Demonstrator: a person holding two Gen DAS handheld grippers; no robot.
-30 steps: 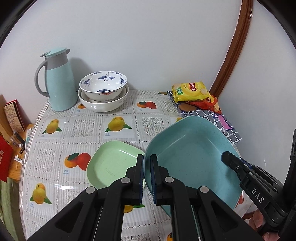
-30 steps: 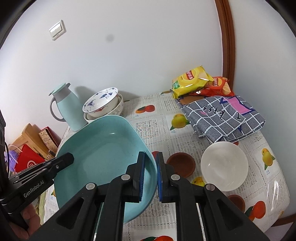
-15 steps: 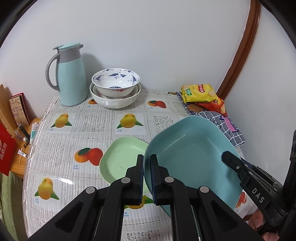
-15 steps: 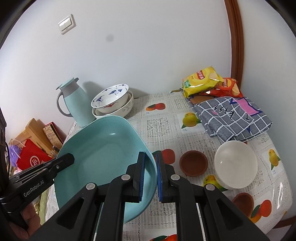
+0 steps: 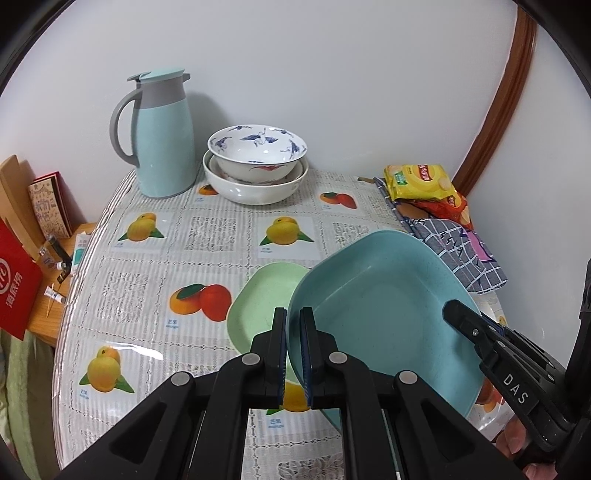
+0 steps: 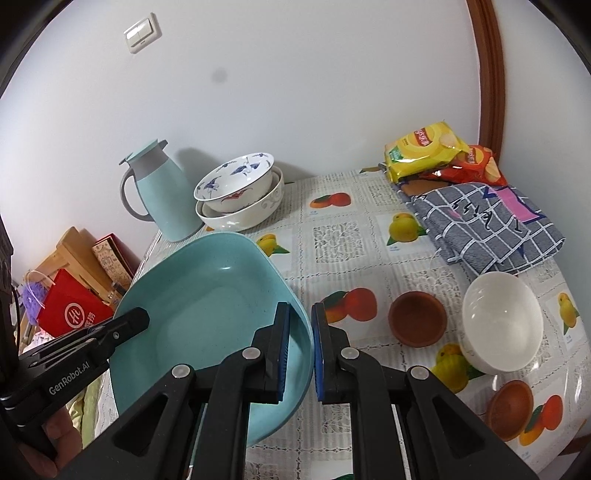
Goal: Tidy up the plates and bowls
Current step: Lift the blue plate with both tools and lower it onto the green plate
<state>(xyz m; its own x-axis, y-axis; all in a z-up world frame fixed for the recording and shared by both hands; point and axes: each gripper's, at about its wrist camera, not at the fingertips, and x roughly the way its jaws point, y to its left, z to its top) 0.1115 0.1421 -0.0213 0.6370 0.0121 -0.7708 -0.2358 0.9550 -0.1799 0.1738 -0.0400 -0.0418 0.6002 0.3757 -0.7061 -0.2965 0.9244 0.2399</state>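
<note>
Two grippers, left gripper [image 5: 293, 350] and right gripper [image 6: 300, 350], each pinch an opposite rim of the blue plate [image 5: 384, 317] held above the bench [image 5: 221, 236]; I judge it best lowered level onto the green plate [image 5: 258, 306].

White wall [image 6: 295, 74]; light switch [image 6: 142, 32]; brown wooden trim [image 6: 489, 74].

Legible markings on the two grippers; other print too small or blurred to read.
"DAS" in white on the black arm of the right gripper [image 5: 476, 332], seen from the left wrist; "GenRobot.AI" in white on the black arm of the left gripper [image 6: 136, 321], seen from the right wrist. White Chinese characters and a round logo on the red bag [image 6: 72, 314], partly cut off; lettering on the yellow snack bag [image 6: 424, 147] not readable.
</note>
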